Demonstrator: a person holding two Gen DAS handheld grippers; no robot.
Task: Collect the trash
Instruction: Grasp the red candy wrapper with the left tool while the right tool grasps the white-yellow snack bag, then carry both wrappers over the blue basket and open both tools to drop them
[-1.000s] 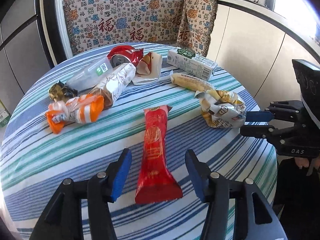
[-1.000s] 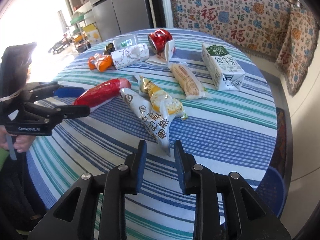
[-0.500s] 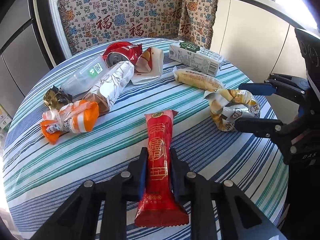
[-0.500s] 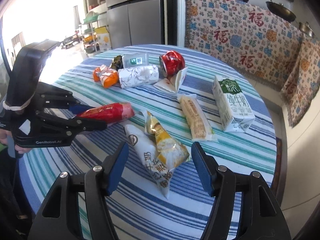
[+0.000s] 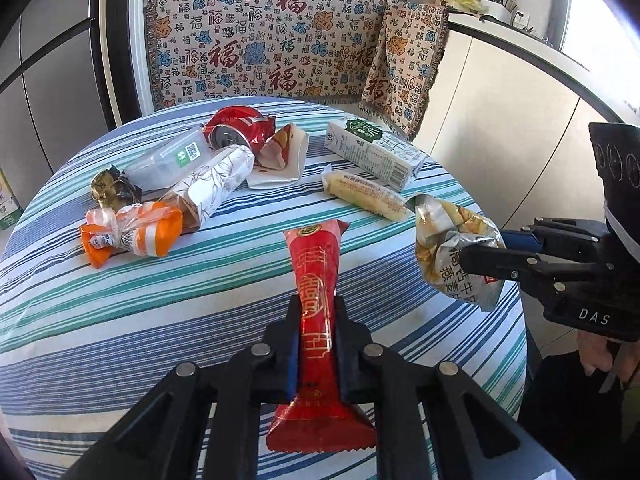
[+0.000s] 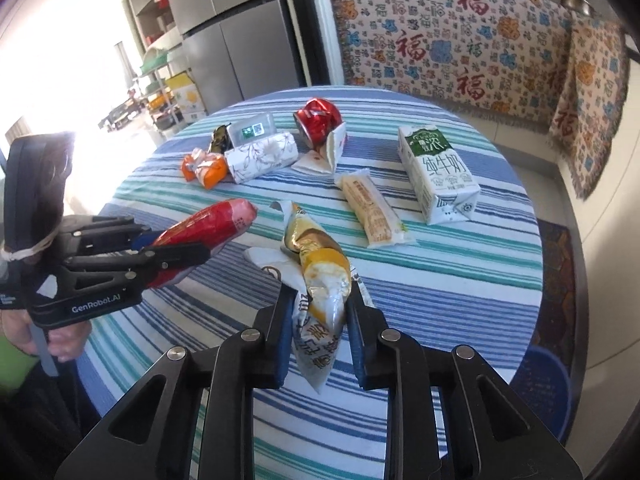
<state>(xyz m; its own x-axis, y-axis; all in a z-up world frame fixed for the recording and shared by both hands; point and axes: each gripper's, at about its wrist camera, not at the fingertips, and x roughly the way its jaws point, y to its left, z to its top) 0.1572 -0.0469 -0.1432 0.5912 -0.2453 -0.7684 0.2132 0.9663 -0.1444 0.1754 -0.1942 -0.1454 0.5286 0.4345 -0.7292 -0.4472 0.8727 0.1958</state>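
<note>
Left gripper [image 5: 316, 322] clamps the glossy red snack wrapper [image 5: 316, 280] bottom centre, while right gripper [image 6: 318, 312], jaws just closing, pinches the crumpled yellow-and-silver packet [image 6: 320, 276].

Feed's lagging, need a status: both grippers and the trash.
Left gripper shut on long red foil wrapper. Right gripper shut on crumpled yellow-white snack bag. More litter on striped table. Nothing blocking.

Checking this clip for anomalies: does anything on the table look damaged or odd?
The red can lies on its side, crushed, and the milk carton is tipped over. Otherwise just scattered wrappers; nothing spilled on the striped tablecloth.
</note>
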